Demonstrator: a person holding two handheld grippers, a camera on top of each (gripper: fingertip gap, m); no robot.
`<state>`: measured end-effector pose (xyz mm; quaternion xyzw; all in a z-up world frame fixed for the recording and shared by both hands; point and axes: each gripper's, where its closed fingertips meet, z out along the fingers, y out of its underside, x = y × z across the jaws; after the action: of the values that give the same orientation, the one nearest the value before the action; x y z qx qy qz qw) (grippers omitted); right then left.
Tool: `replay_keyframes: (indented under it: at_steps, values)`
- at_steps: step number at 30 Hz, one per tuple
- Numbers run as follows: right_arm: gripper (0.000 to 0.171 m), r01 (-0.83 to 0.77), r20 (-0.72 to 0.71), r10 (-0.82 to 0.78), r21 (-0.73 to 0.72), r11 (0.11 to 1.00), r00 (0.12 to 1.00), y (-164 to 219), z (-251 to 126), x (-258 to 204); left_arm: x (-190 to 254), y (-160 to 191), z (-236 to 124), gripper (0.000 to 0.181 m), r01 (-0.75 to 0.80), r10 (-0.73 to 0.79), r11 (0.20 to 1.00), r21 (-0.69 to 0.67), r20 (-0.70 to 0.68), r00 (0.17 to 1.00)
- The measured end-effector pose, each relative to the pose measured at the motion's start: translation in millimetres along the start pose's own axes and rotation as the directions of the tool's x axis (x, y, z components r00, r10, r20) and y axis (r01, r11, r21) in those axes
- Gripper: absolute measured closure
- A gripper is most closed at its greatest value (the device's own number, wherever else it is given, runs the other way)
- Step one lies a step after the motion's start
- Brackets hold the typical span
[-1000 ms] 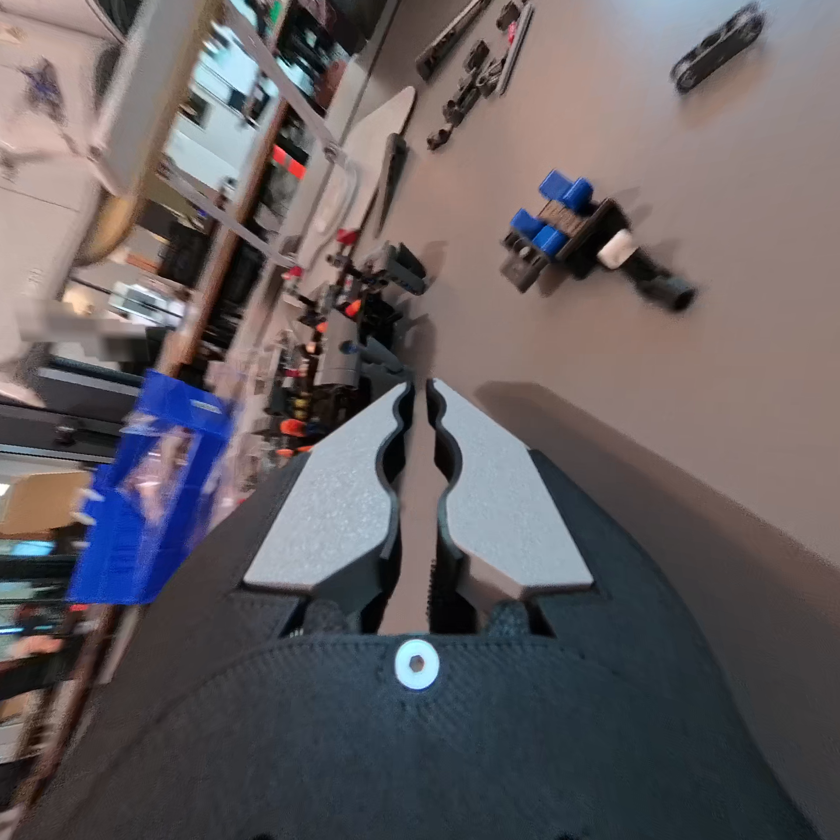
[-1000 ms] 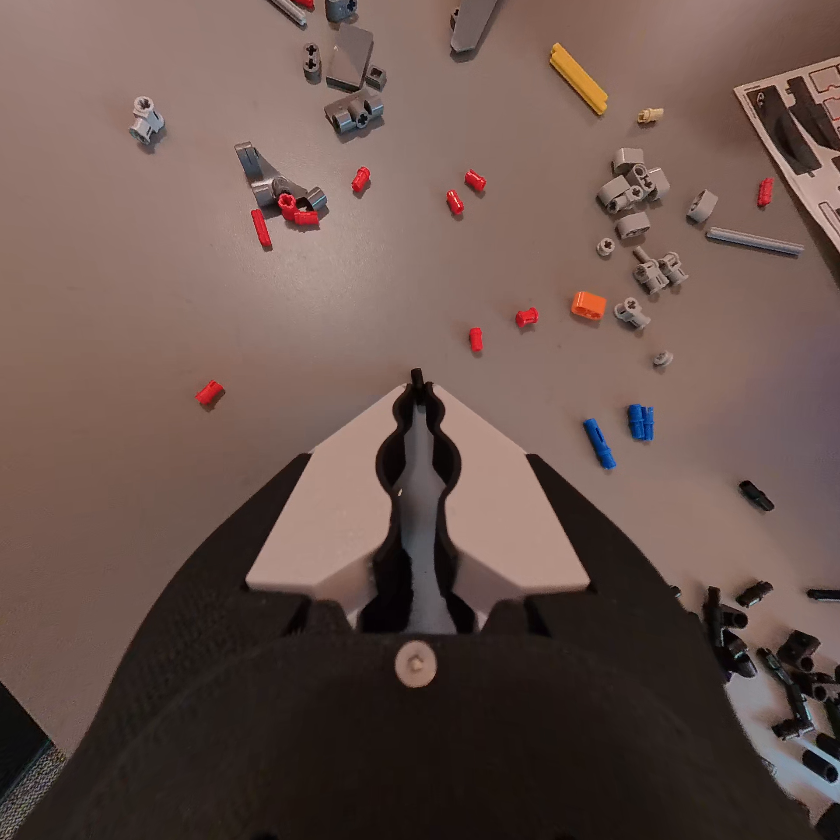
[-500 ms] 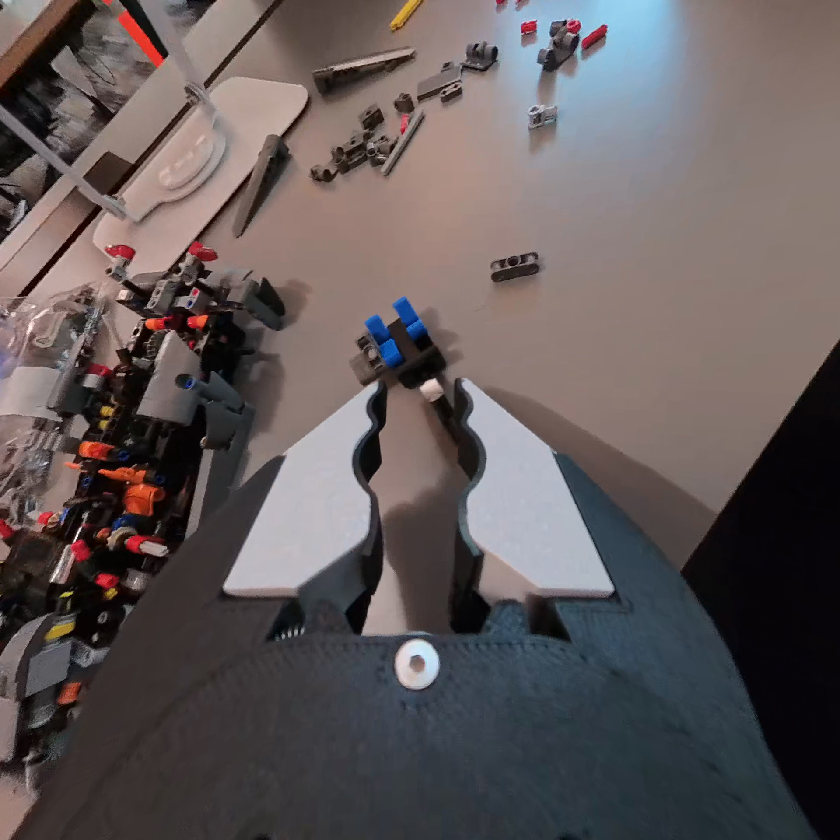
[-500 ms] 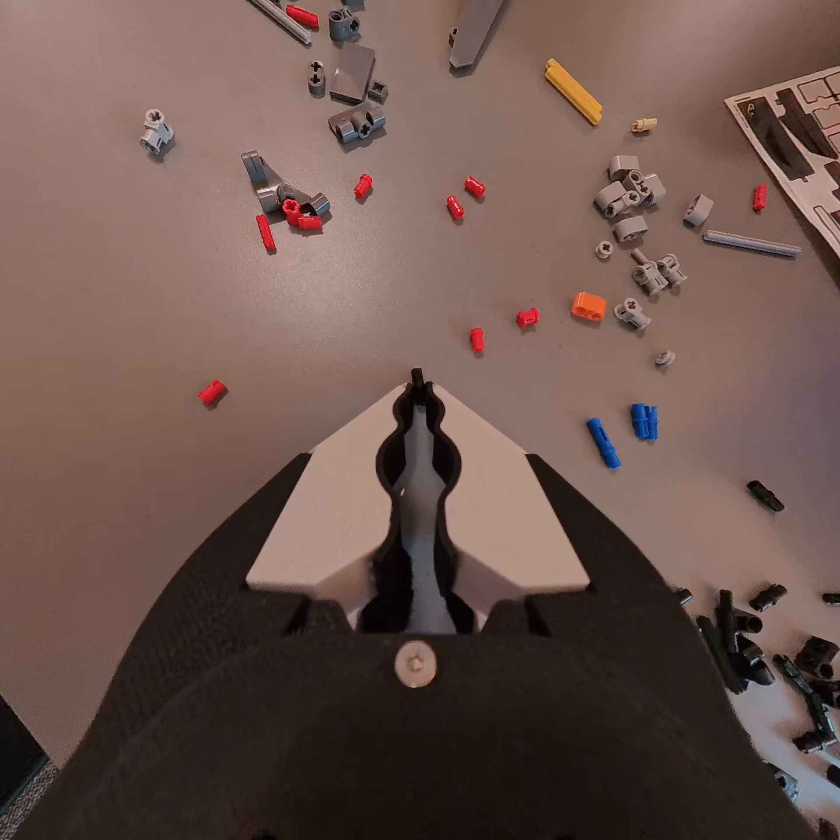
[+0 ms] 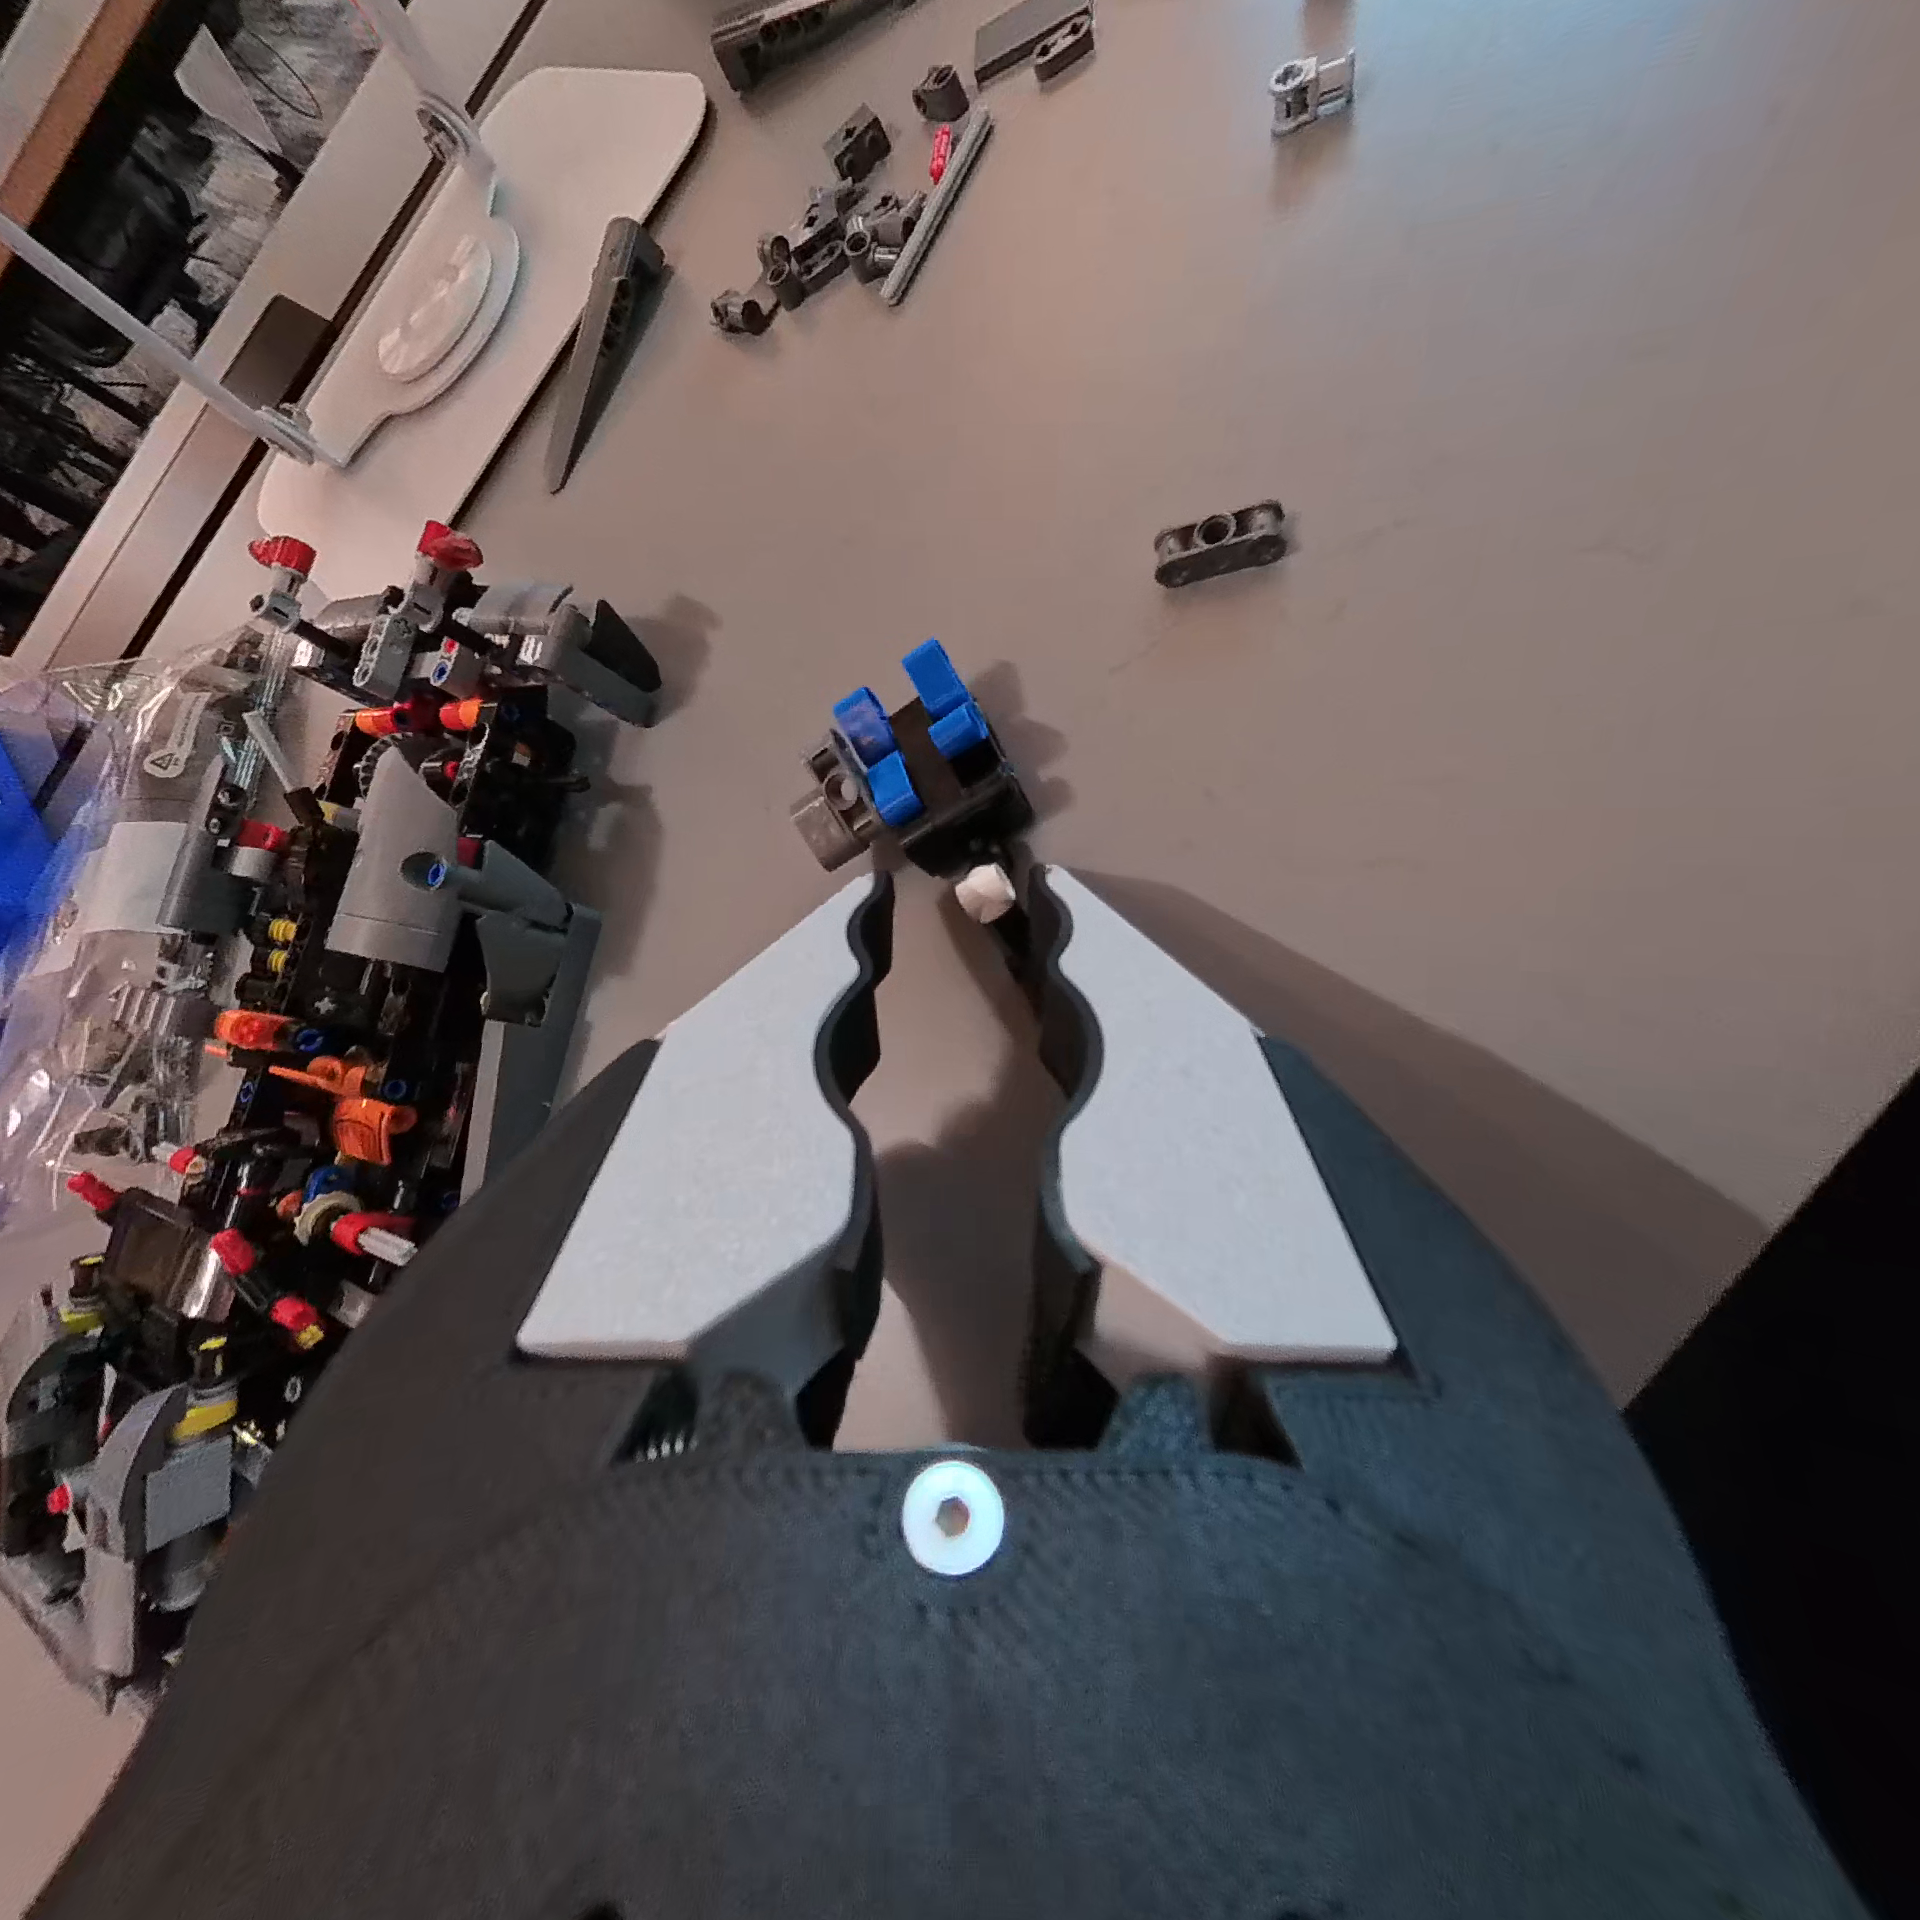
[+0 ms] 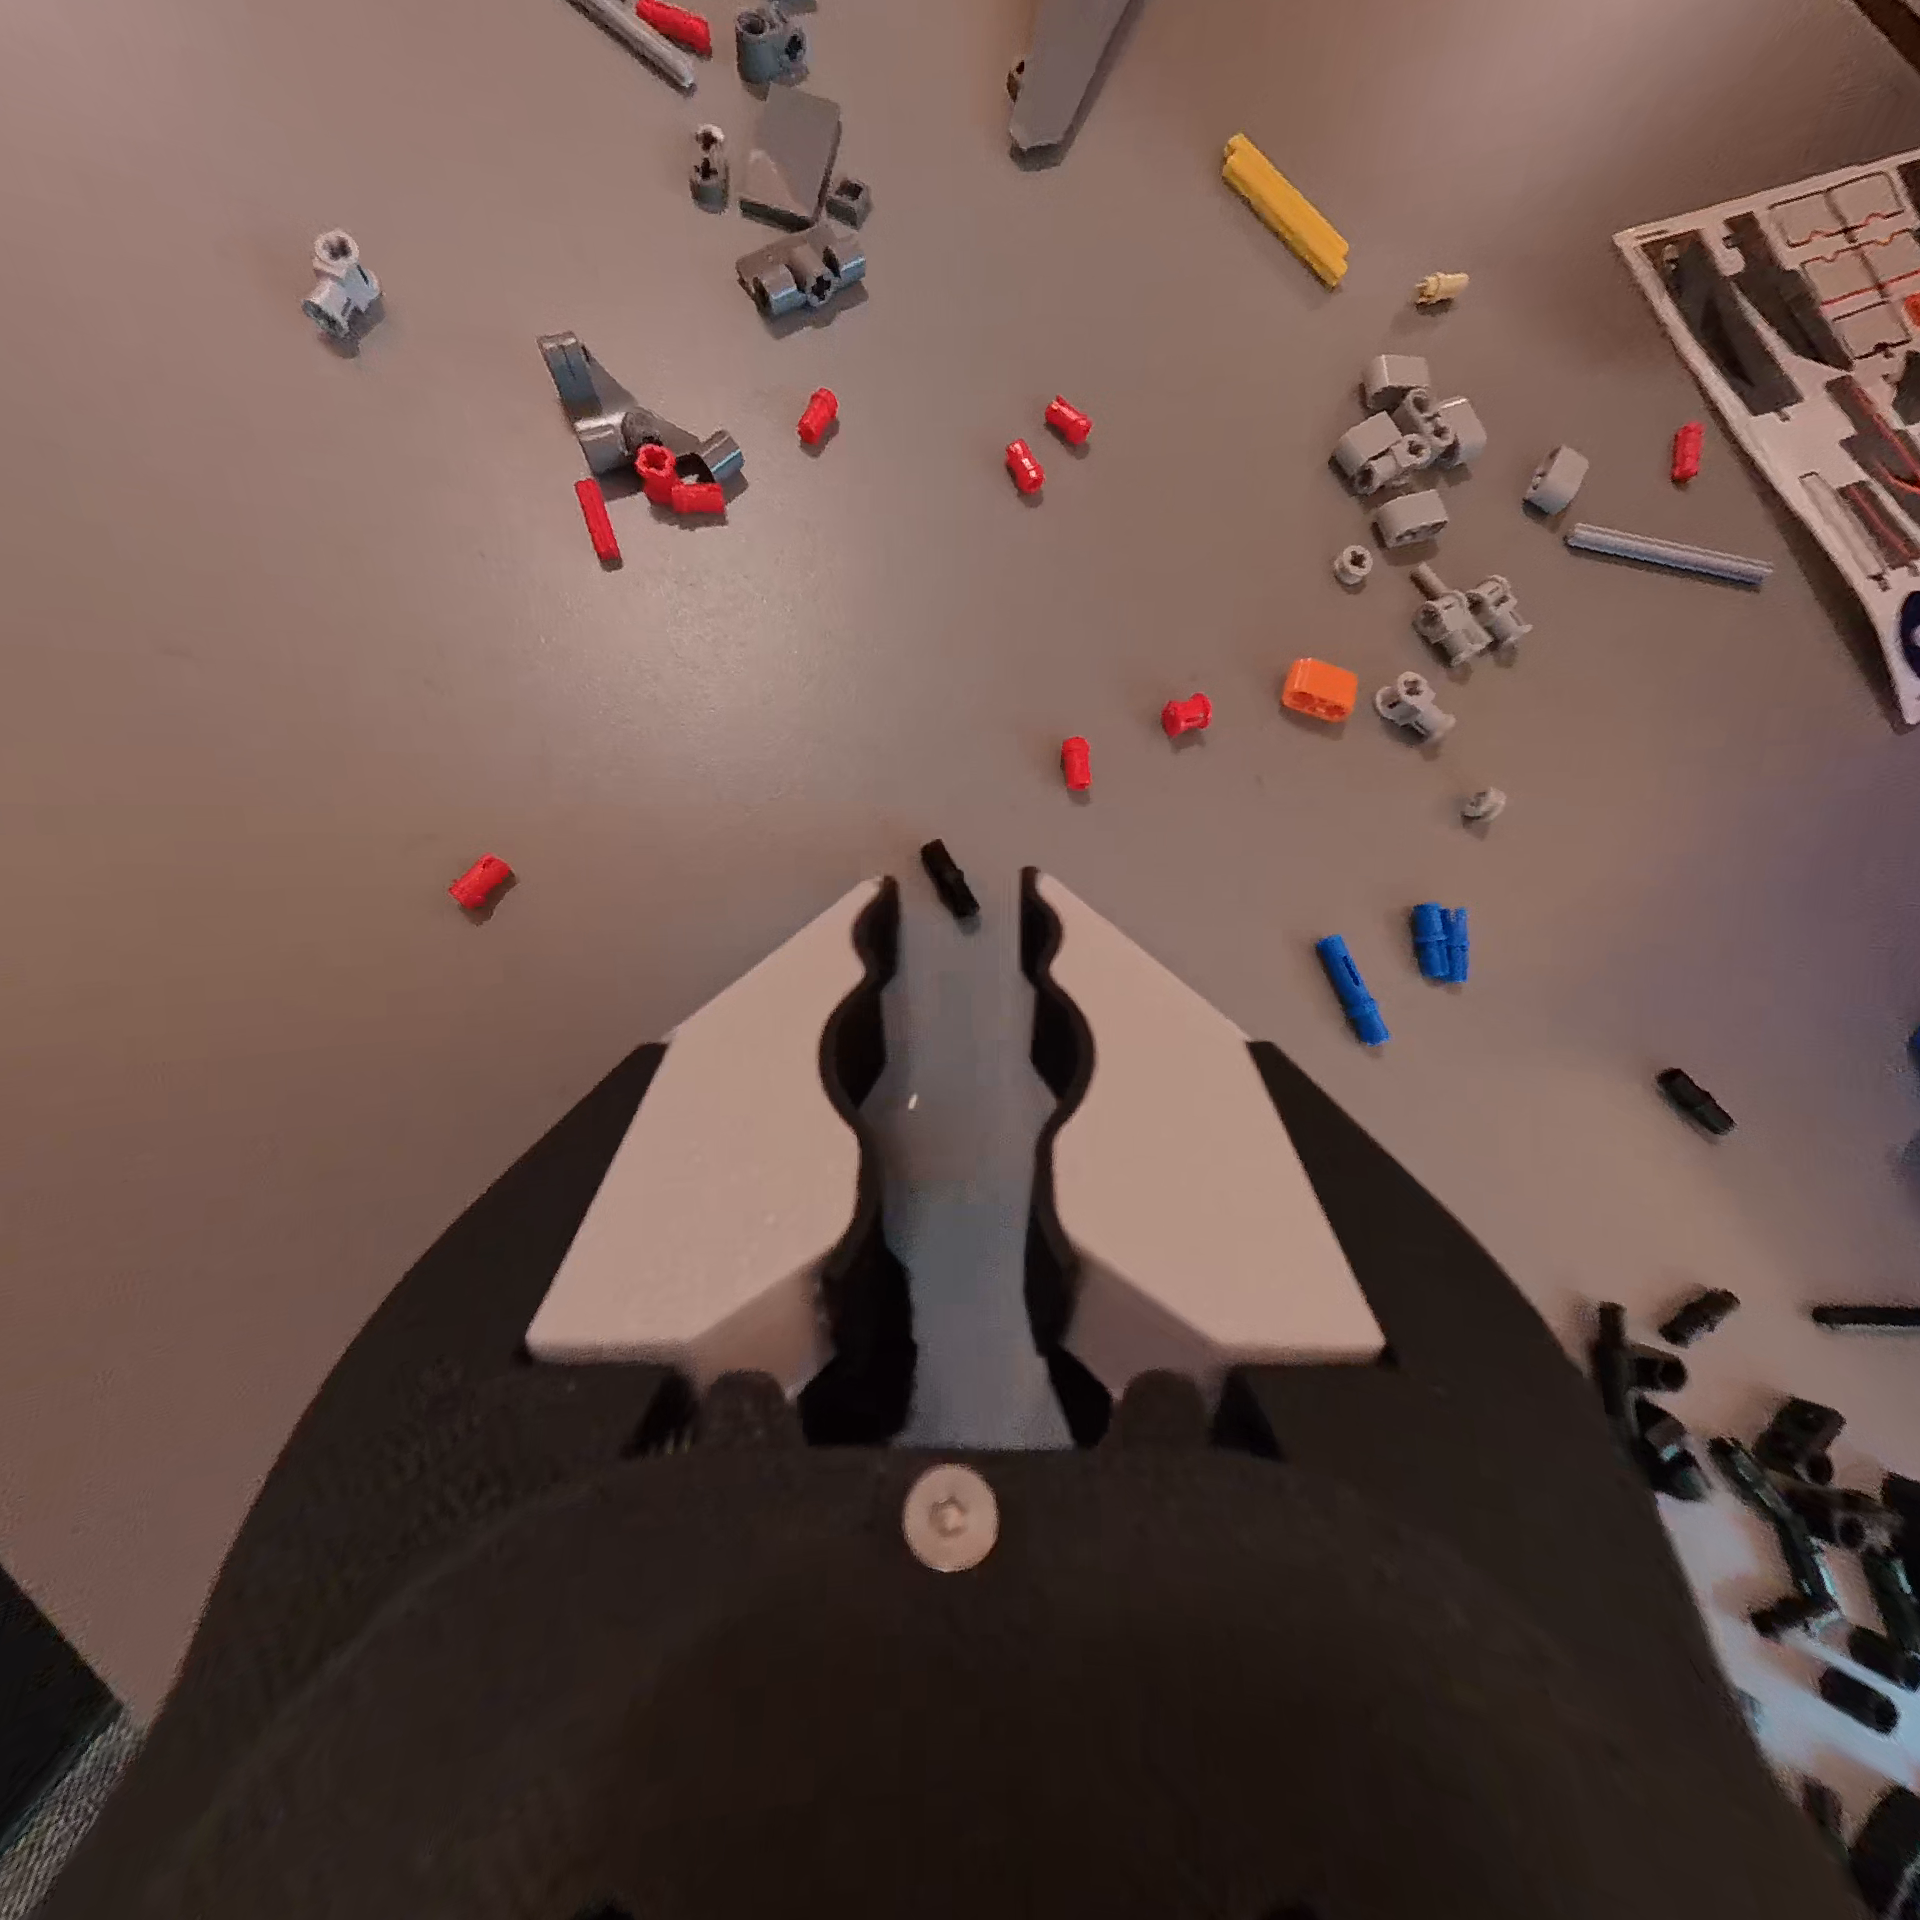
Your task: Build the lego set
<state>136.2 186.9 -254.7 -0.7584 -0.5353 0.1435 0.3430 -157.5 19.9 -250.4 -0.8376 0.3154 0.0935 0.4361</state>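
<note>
In the left wrist view, a small sub-assembly (image 5: 914, 769) of black and dark grey parts with blue pins lies on the brown table. Its white piece (image 5: 982, 891) and black axle point towards me. My left gripper (image 5: 961, 883) is open, its fingertips on either side of that white piece and axle. The axle runs close along the right finger. In the right wrist view, my right gripper (image 6: 956, 883) is open. A small black pin (image 6: 949, 878) sits loose and tilted between its fingertips.
A large part-built model (image 5: 364, 935) and a plastic bag (image 5: 125, 831) lie left of the sub-assembly. A dark beam (image 5: 1218, 542) lies beyond it. The table edge (image 5: 1662, 1351) is near right. Red pins (image 6: 1075, 764), blue pins (image 6: 1439, 940), grey connectors (image 6: 1408, 447), a sticker sheet (image 6: 1808, 343) and black pins (image 6: 1766, 1475) are scattered. My hands' fingertips stand some 35 cm from each other.
My left gripper swung down over the table, opened, and closed in on the blue-pinned sub-assembly. My right gripper opened and let go of the black pin it pinched.
</note>
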Motion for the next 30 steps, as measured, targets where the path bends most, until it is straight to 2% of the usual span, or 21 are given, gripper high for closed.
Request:
replay_keyframes:
  at_steps: [3,5,8,12,16,24,30]
  values:
    - [0.147,-0.027,-0.024,0.029,0.062,0.998,0.999,-7.0,-22.1,10.9,-1.3,-0.3,0.7,0.157,-0.005,0.005,1.000,0.001,0.006,1.000]
    - [0.152,-0.045,-0.095,0.053,0.090,0.995,0.994,-4.4,-47.9,31.3,-1.8,-0.4,1.1,0.157,-0.005,0.005,1.000,0.001,0.007,1.000]
    - [0.165,-0.096,-0.221,0.120,0.116,0.989,0.968,12.2,-93.9,68.2,-2.3,-0.6,1.5,0.157,-0.010,0.010,1.000,0.002,0.013,1.000]
    - [0.165,-0.139,-0.249,0.151,0.065,0.988,0.957,45.1,-123.4,83.9,-4.0,-0.4,2.6,0.157,-0.004,0.004,1.000,-0.001,0.014,1.000]
    - [0.157,-0.140,-0.202,0.136,-0.005,0.990,0.970,59.7,-107.8,76.3,-5.0,-0.4,3.1,0.157,-0.007,0.007,1.000,-0.003,0.022,1.000]
    - [0.156,-0.004,-0.100,-0.001,-0.056,0.998,0.995,24.5,-42.0,72.6,-5.8,0.1,3.4,0.159,-0.010,0.010,1.000,-0.007,0.033,0.999]
    - [0.156,0.012,-0.035,-0.016,-0.121,0.993,0.999,22.4,-11.7,84.6,-5.6,0.0,3.1,0.159,-0.011,0.011,1.000,-0.005,0.031,0.999]
